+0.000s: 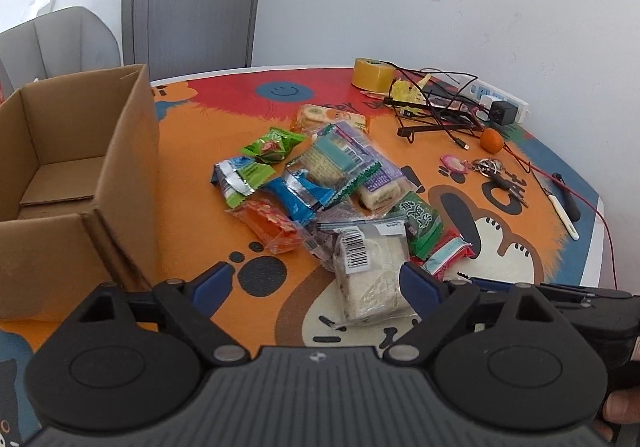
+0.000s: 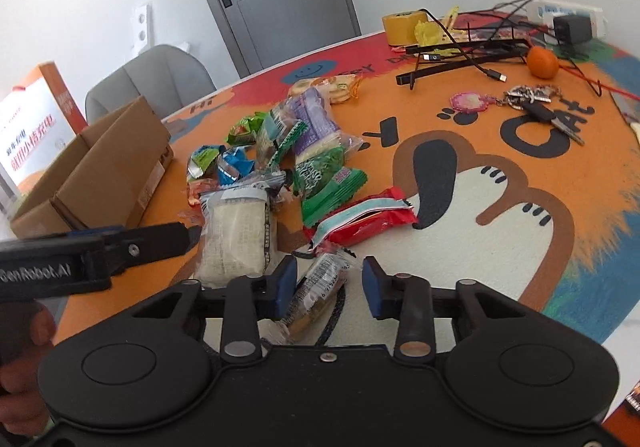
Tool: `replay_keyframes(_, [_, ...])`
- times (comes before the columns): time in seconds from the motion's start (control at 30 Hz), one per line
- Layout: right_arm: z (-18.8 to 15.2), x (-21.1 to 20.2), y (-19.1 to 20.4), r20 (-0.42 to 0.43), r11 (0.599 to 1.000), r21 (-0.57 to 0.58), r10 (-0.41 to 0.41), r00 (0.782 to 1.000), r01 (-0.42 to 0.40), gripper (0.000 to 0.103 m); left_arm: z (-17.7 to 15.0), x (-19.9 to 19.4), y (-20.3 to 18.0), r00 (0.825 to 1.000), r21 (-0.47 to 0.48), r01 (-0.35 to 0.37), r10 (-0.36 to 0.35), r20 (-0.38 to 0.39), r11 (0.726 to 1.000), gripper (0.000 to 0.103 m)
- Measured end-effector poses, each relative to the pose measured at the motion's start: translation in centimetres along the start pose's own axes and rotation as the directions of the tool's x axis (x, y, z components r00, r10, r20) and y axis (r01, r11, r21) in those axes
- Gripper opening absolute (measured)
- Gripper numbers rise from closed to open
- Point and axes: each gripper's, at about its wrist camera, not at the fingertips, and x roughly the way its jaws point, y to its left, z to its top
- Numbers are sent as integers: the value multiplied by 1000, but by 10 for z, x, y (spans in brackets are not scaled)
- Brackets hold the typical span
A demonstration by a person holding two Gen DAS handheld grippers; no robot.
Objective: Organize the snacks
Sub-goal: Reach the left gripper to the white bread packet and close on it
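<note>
A pile of wrapped snacks [image 1: 320,175] lies mid-table beside an open, empty cardboard box [image 1: 80,167]. My left gripper [image 1: 316,283] is open wide over the pile's near edge. A white clear-wrapped sandwich pack [image 1: 368,279] lies between its fingers, close against the right one and far from the left. My right gripper [image 2: 330,287] is open around a small clear-wrapped snack bar [image 2: 316,291]. The left pad touches the bar and a gap shows at the right pad. A red packet [image 2: 364,219] and a green packet [image 2: 324,183] lie just beyond it.
At the table's far right are a yellow tape roll [image 1: 372,75], tangled cables [image 1: 436,103], a power strip [image 1: 500,95], an orange [image 1: 491,140] and keys [image 1: 488,167]. A grey chair [image 1: 60,39] and a door stand behind the box. The cat-print mat [image 2: 520,247] is bare at the right.
</note>
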Motion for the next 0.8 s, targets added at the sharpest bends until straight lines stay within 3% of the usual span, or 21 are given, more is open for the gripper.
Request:
replay_keyframes(0.1, [2,-1,-12,10,999,37,9,1000,-9,27,-1,7,-10,1000,22,12,-12,-9,1000,90])
replay_keyframes(0.3, [5,-5,-28,40,997,70,-24,999,21,26,1,24,-25,1000,41,13,-12,-22,999,88])
replay_keyframes(0.43, [4,-6,-29,40,998,60,-39,998,37,37,0,30,-30,999,39,29,-28,-29,999,80])
replay_keyframes(0.53, [3,-8,-25,35,998,41,-47,998,45,47,-1,38,-33,998,42,14,-12,-56,999,68])
replay_keyframes(0.63, [2,-10,-24,31,997,37,-67,997,66,48,-4,41,-30,995,3,48,-48,-83,999,55])
replay_keyframes(0.77, [-3,-13,-21,34,996,34,-89,995,88,48,-8,36,-29,997,5,40,-40,-71,999,49])
replay_keyframes(0.8, [-4,-13,-20,38,995,28,-95,995,94,43,-9,33,-28,997,6,40,-40,-67,999,48])
